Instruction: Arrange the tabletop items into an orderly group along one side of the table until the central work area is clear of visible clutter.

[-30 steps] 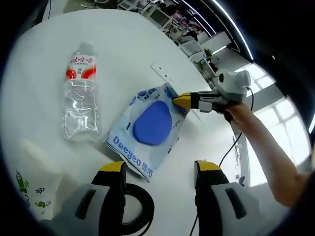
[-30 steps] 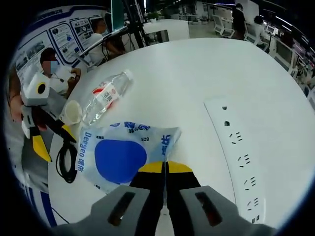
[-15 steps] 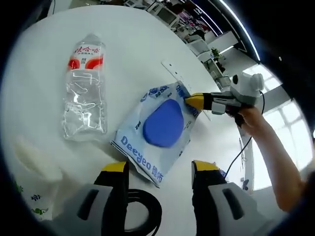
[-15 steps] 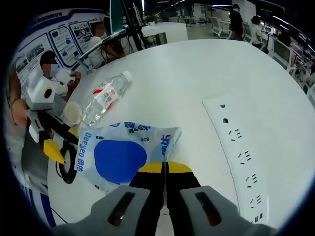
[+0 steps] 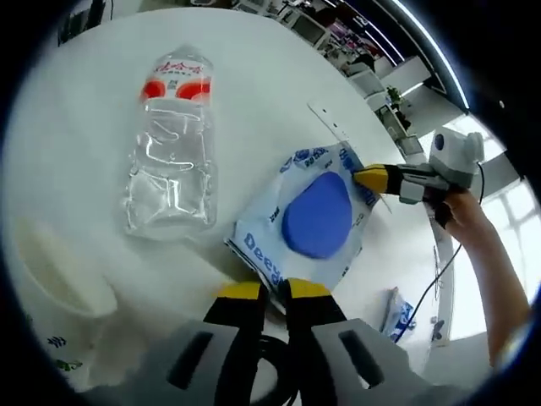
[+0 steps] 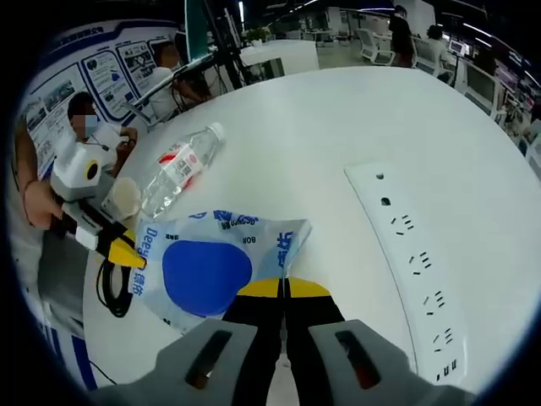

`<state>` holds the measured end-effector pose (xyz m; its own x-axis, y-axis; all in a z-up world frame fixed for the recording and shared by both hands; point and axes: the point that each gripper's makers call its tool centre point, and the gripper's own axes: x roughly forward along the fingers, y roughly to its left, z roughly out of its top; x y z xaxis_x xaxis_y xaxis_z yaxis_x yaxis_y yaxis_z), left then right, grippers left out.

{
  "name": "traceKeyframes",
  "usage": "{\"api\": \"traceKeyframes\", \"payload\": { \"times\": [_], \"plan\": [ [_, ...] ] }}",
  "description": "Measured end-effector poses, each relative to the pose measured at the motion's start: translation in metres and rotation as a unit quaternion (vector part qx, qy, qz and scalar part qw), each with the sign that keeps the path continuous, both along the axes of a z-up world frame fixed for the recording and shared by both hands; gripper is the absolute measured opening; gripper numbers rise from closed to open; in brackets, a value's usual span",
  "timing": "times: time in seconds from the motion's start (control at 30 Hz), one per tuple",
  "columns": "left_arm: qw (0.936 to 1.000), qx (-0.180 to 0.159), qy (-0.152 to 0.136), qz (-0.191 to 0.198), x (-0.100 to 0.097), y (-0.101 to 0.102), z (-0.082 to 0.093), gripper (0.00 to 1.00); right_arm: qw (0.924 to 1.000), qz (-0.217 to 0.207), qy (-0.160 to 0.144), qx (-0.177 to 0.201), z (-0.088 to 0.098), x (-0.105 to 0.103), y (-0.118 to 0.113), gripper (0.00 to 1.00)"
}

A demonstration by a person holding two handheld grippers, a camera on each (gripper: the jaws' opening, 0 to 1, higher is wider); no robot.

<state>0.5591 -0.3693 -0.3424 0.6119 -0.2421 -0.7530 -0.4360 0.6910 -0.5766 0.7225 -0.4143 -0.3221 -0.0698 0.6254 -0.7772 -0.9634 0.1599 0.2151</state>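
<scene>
A: Where does the white plastic wipes pack with the blue oval label point(image 5: 314, 222) lie?

B: Flat on the round white table point(image 6: 338, 127), between the two tools. The left gripper point(image 5: 266, 292) has its yellow-tipped jaws pressed together on the pack's near edge, and the right gripper point(image 6: 283, 289) pinches the opposite corner with its jaws closed. In the left gripper view the right gripper reaches in from the right, a person's hand point(image 5: 461, 222) behind it.

A: And around the pack?

B: A crushed clear plastic water bottle with a red and white label point(image 5: 173, 152) lies on its side just beside it. Near the left gripper there is a white paper cup point(image 6: 123, 195) and a coiled black cable point(image 6: 114, 283). A long white power strip point(image 6: 410, 271) lies well apart on the other side. A small blue and white packet point(image 5: 399, 311) lies past the pack, toward the table edge.
</scene>
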Motion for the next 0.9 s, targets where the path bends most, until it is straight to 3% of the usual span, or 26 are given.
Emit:
{"api": "traceKeyframes", "payload": {
  "times": [0.4, 0.57, 0.63, 0.7, 0.9],
  "plan": [
    [0.9996, -0.009, -0.024, -0.014, 0.004, -0.006, 0.018, 0.00, 0.9995, -0.031, -0.005, 0.007, 0.025, -0.003, -0.017, 0.00],
    [0.9986, -0.020, -0.041, -0.028, 0.007, -0.009, 0.035, 0.00, 0.9978, -0.064, -0.009, 0.013, 0.043, -0.005, -0.030, 0.00],
    [0.9968, -0.009, -0.059, -0.053, 0.011, -0.010, 0.046, 0.00, 0.9967, -0.079, -0.012, 0.017, 0.051, -0.006, -0.037, 0.00],
    [0.9964, -0.021, -0.062, -0.054, 0.012, -0.011, 0.052, 0.00, 0.9947, -0.100, -0.016, 0.020, 0.060, -0.006, -0.044, 0.00],
    [0.9916, -0.014, -0.098, -0.083, 0.021, -0.007, 0.078, 0.00, 0.9865, -0.155, -0.028, 0.045, 0.090, -0.012, -0.065, 0.00]
  ]
}}
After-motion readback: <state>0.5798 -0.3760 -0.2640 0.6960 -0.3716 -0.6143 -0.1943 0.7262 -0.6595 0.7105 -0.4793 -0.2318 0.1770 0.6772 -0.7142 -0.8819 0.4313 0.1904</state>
